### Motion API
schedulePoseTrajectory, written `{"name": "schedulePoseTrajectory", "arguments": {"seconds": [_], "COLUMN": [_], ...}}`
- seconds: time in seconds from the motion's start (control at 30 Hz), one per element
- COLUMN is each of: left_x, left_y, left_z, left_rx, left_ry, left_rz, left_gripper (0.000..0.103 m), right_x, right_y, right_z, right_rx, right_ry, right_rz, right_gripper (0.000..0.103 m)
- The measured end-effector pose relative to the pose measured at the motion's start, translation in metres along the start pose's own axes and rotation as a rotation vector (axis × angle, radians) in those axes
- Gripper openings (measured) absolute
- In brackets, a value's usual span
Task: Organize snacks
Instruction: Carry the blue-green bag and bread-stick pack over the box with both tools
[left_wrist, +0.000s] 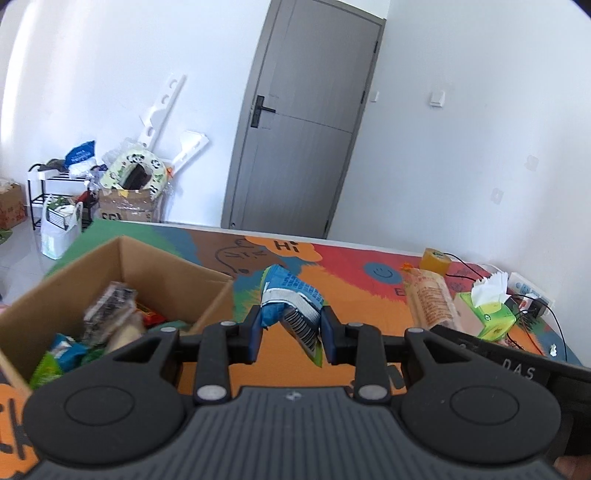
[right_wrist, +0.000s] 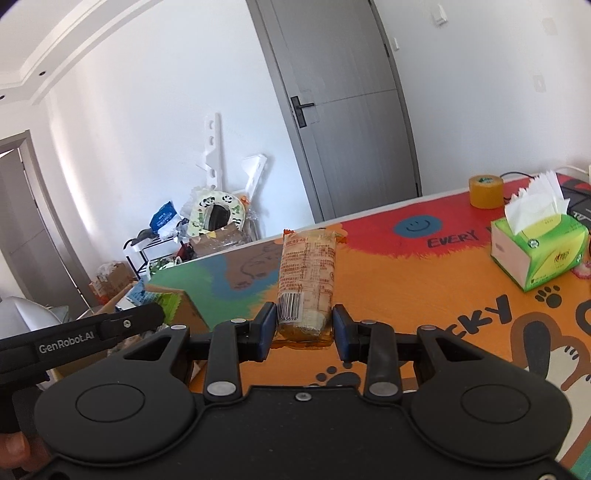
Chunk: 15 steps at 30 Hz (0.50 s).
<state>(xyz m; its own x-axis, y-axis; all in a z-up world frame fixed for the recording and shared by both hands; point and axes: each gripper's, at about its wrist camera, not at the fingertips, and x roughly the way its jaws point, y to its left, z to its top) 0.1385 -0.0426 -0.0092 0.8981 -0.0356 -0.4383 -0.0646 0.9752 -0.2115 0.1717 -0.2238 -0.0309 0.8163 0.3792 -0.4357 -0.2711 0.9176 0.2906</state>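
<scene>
My left gripper (left_wrist: 291, 332) is shut on a blue and silver snack packet (left_wrist: 291, 301), held in the air above the colourful table mat. To its left stands an open cardboard box (left_wrist: 166, 273) with several snack packs inside. My right gripper (right_wrist: 304, 332) is shut on a long clear-and-orange pack of biscuits (right_wrist: 308, 277) that sticks out forward, lifted over the mat. The same biscuit pack (left_wrist: 430, 299) shows at the right of the left wrist view. In the right wrist view the cardboard box (right_wrist: 184, 310) is partly hidden behind the left gripper's body.
A green tissue box (right_wrist: 539, 247) and a roll of yellow tape (right_wrist: 485, 192) stand at the mat's right side. Cables and a power strip (left_wrist: 528, 291) lie at the far right. Past the table are a grey door (left_wrist: 306, 125) and a cluttered rack.
</scene>
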Motion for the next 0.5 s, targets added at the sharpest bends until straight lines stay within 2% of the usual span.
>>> {"name": "schedulePoseTrajectory", "arguments": {"seconds": [0.5], "left_x": [-0.047], "left_y": [0.053], "left_z": [0.009], "left_rx": [-0.059], "left_ry": [-0.067], "left_rz": [0.083], "left_gripper": [0.032], "right_x": [-0.009], "right_y": [0.042], "right_z": [0.002], "right_rx": [-0.043], "right_ry": [-0.029], "right_rz": [0.046], "right_gripper": [0.034]}}
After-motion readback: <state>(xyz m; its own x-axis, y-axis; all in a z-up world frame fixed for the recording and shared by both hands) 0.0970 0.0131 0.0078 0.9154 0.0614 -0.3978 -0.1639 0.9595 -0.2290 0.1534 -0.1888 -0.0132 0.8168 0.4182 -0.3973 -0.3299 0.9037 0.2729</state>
